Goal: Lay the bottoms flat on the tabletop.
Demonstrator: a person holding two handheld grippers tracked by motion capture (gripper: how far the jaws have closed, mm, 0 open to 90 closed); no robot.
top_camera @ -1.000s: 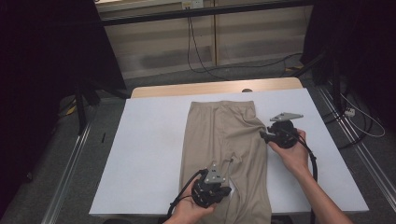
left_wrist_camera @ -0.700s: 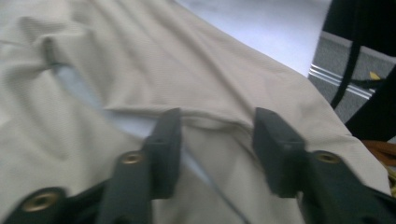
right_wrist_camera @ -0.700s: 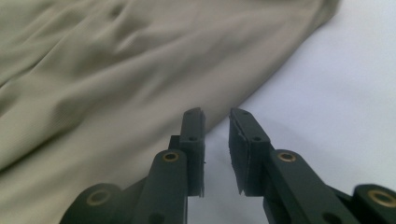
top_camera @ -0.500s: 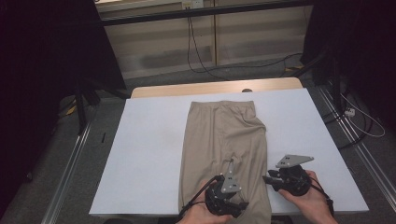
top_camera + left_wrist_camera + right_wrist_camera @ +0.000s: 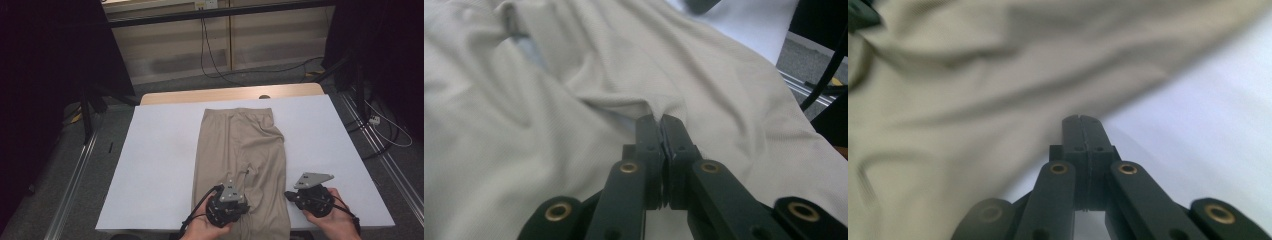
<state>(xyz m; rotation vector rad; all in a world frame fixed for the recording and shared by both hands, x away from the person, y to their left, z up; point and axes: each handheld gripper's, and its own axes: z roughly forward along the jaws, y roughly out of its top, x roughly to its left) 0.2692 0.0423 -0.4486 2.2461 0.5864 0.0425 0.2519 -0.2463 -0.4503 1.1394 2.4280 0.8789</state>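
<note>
Since a second ago the right gripper (image 5: 289, 195) has come to the table's (image 5: 160, 165) near edge, jaws closing empty beside the trousers (image 5: 240, 150). Left gripper (image 5: 660, 120) has just clamped a fold. Lifting one-handed could skew the cloth.

**One garment, two grippers, one desk**

You have one pair of beige trousers (image 5: 239, 160) laid out flat, the single garment here. On it, at its near end, you hold one left gripper (image 5: 227, 207); just beside its near right edge you hold one right gripper (image 5: 289, 196). That makes two grippers, one in each of your two hands. Under the trousers lies one white desk (image 5: 160, 165). Beyond the trousers' far end, one strip of bare wood (image 5: 175, 96) borders it.
</note>
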